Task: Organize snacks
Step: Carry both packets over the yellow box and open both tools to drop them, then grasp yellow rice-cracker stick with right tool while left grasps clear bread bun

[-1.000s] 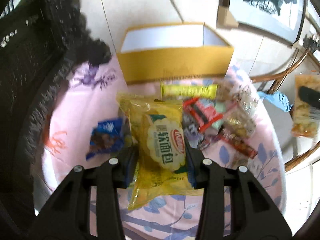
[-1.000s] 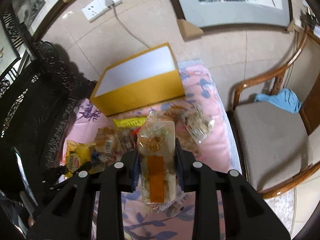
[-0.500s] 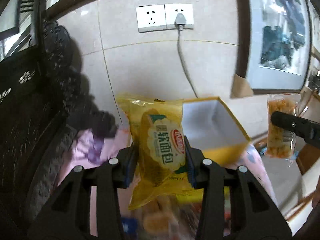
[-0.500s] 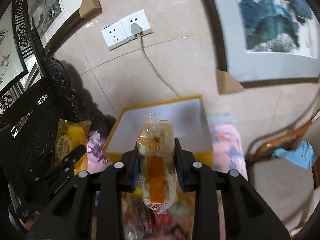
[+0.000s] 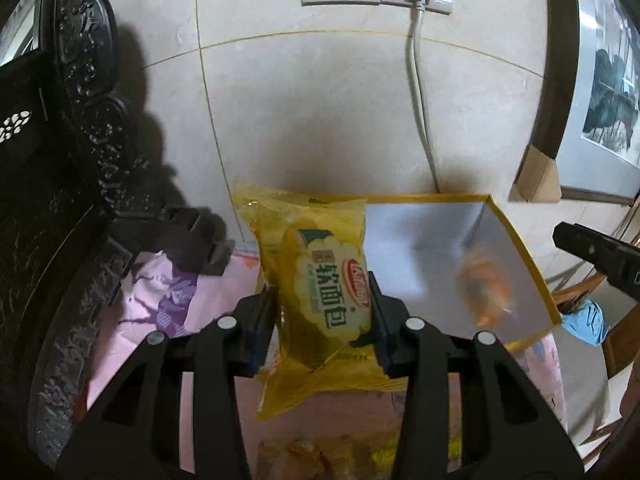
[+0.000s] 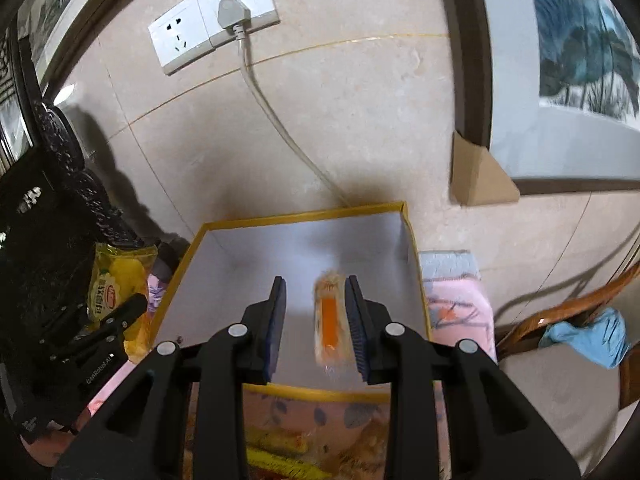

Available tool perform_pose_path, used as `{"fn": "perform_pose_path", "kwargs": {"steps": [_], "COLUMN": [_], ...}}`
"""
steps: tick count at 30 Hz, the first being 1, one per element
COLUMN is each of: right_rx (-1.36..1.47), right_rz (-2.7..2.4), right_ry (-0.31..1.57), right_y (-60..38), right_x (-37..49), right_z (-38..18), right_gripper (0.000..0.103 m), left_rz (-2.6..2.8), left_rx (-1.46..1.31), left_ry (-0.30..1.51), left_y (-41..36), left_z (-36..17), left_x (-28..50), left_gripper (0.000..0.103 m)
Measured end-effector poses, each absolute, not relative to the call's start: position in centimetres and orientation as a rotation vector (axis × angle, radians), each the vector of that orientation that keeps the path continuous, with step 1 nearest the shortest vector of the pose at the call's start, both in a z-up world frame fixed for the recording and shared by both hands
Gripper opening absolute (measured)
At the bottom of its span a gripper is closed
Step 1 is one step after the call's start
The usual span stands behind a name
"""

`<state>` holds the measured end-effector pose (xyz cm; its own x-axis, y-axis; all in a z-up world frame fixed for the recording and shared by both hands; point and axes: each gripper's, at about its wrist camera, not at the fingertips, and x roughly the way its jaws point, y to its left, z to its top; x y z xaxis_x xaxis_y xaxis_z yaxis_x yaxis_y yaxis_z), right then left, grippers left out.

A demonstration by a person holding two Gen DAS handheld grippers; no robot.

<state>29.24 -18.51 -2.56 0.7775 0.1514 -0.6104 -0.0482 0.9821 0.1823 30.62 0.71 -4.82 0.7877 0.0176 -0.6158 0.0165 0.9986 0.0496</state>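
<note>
Left gripper (image 5: 324, 320) has just been opening, yellow bread packet (image 5: 320, 300) between its jaws, over the pink cloth (image 5: 180, 300) just beside the yellow box (image 5: 520, 256). Blurred orange snack (image 5: 484, 292) in the box; right gripper's tip (image 5: 592, 250) at the right edge.

bread packet (image 5: 320, 300) left of box (image 5: 516, 248)

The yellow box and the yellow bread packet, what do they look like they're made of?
The yellow box looks like cardboard: thin, straight walls with sharp folded corners, a yellow rim and a matte whitish lining. The yellow bread packet looks like glossy plastic film: it crinkles, catches highlights, is partly see-through and has a flat sealed top edge.
</note>
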Motion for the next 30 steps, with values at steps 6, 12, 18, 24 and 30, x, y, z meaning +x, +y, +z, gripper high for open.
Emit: {"fn": "perform_pose_path", "kwargs": {"steps": [6,12,18,24,30], "right_rx": [0.058,-0.212,-0.489,-0.559,-0.412], "right_rz": [0.139,0.383,0.598,0.647,0.507], "right_ry": [0.64,0.73,0.791,0.892,0.962], "right_y": [-18.0,-14.7,-8.8,-7.1,-8.7], "right_x": [25.4,21.3,21.4,23.6,22.7], "right_z": [-2.4,-7.2,-14.7,-19.0,-18.6], "right_gripper": [0.102,0.102,0.102,0.099,0.02], "left_rz": [0.066,0.104,0.051,-0.089,-0.154], "left_rx": [0.135,0.176,0.252,0.35,0.354], "left_ry": [0.583,0.661,0.752,0.843,0.848], "left_y": [0.8,3.9,6.5,5.8,3.5], "left_z": [-5.0,-6.5,-9.6,-13.9,-15.6], "left_x": [28.2,23.9,17.5,13.1,13.7], "left_gripper": [0.101,0.101,0.101,0.101,0.101]}}
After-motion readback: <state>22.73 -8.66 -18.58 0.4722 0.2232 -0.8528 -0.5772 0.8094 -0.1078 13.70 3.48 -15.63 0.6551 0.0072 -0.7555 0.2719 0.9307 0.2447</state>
